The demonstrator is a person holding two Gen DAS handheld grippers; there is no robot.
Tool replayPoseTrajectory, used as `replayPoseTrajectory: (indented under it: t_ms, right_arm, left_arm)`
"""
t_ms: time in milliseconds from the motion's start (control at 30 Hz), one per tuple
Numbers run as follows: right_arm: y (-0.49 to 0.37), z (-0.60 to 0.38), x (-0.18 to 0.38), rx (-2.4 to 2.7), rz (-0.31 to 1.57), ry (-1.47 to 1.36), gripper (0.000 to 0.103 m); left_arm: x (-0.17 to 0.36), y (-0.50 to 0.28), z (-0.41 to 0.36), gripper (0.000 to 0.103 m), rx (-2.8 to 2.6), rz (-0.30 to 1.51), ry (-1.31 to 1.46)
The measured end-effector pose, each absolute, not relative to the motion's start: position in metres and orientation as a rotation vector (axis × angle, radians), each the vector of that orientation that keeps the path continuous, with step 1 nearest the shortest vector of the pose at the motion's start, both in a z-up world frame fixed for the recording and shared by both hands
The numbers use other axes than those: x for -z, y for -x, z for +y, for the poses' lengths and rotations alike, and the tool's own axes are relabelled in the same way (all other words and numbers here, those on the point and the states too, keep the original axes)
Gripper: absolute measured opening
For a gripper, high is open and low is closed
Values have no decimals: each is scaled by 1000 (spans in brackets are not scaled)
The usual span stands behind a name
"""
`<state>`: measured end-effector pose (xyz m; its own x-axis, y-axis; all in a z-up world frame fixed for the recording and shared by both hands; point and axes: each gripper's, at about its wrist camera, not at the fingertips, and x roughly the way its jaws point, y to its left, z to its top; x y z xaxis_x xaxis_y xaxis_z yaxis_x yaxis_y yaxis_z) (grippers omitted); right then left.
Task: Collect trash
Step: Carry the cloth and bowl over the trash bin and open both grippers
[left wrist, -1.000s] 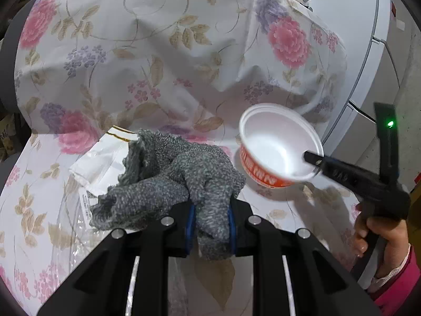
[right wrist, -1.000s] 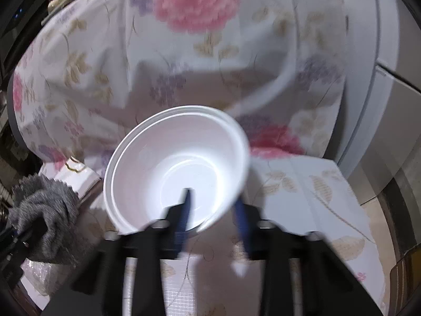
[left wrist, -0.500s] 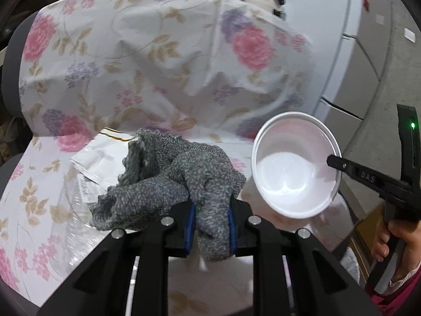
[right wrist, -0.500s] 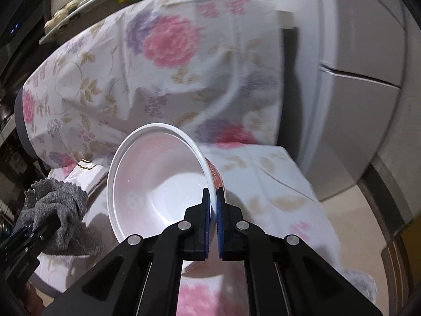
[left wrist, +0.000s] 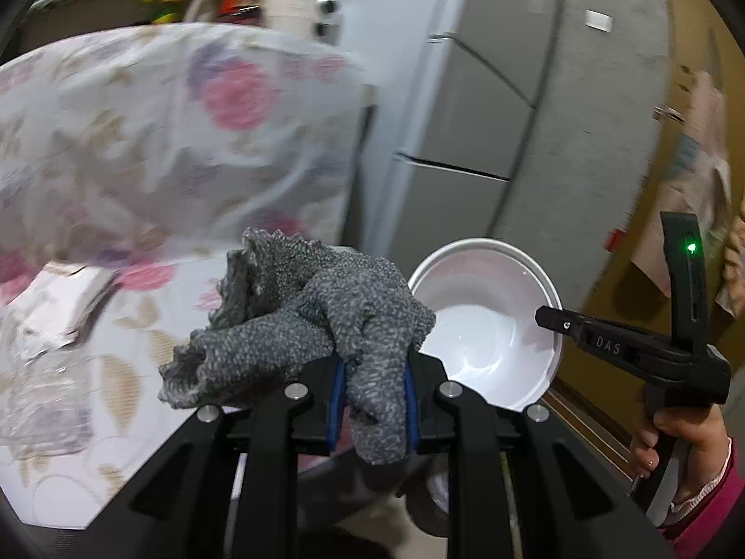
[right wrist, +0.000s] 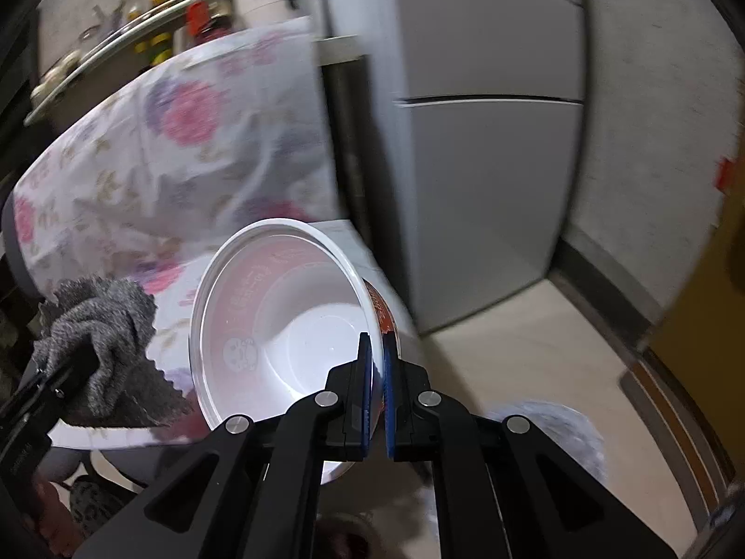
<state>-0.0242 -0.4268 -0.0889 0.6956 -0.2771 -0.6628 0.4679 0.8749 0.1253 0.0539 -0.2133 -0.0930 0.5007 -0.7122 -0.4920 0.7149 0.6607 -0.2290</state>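
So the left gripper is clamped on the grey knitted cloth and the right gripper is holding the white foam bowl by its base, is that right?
Not quite. The right gripper pinches the white foam bowl by its rim, not its base, as the right wrist view shows. The left gripper is indeed clamped on the grey knitted cloth.

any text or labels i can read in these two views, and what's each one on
"DAS": embossed on a finger of the right gripper, seen from the left wrist view.
Print showing through the wall of the white bowl, with a small cartoon figure: too faint and mirrored to read.
Red and white lettering on the bowl's outside: too blurred to read.
Packet on the floral cloth: blurred, unreadable.
Labels on the shelf bottles: too small and blurred.
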Motion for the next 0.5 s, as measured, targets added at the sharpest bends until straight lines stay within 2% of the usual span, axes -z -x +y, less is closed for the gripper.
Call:
replayPoseTrajectory:
  t_ms: [200, 500]
  right_arm:
    - [88, -461, 96, 567, 685, -335, 5]
    - [161, -513, 148, 732, 759, -461, 5]
  left_arm:
    - [95, -25, -257, 18, 1014, 599, -44]
    - [121, 18, -347, 18, 1241, 692, -150]
